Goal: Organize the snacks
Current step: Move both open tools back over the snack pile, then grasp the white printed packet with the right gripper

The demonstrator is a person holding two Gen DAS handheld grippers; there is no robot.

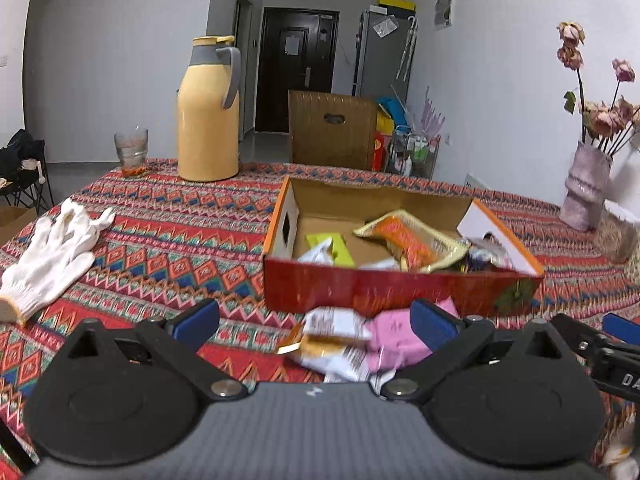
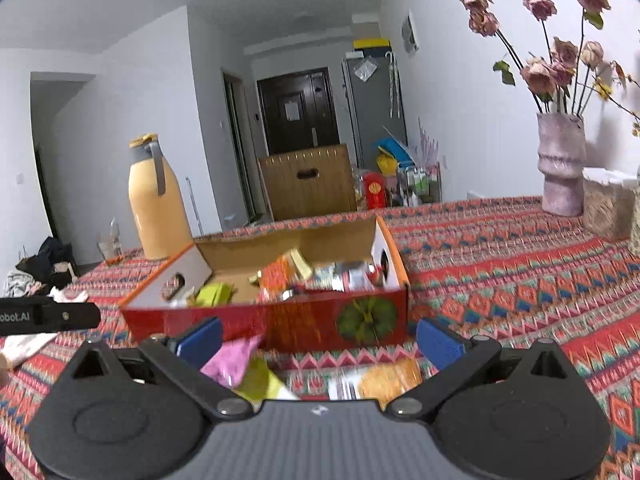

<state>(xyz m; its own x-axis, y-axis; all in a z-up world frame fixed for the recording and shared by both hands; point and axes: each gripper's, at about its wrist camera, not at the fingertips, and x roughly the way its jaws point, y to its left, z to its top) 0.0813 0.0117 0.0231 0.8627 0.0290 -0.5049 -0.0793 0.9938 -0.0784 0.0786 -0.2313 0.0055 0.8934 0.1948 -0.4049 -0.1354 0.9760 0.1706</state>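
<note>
A patterned red tablecloth (image 1: 192, 216) covers the table, with a dark door at the far end of the room. In the left wrist view, the red cardboard box (image 1: 400, 292) sits open-topped ahead and a little right, its long axis running left to right across the view. Inside it lie an orange packet (image 1: 404, 240), tilted with its long side running from far left to near right, and a green packet (image 1: 340, 250). The left gripper (image 1: 316, 324) has its fingers spread wide, empty, above a white snack packet (image 1: 336, 340) and a pink packet (image 1: 392, 336) lying just before the box's near wall. White gloves (image 1: 52, 256), a yellow thermos (image 1: 208, 112) and a glass (image 1: 131, 152) stand left.

In the right wrist view, the right gripper (image 2: 320, 340) is likewise spread and empty. The pink packet (image 2: 232, 364) and an orange-white packet (image 2: 384, 380), blurred, lie beneath it. A vase (image 2: 560, 164) of dried roses stands right.
</note>
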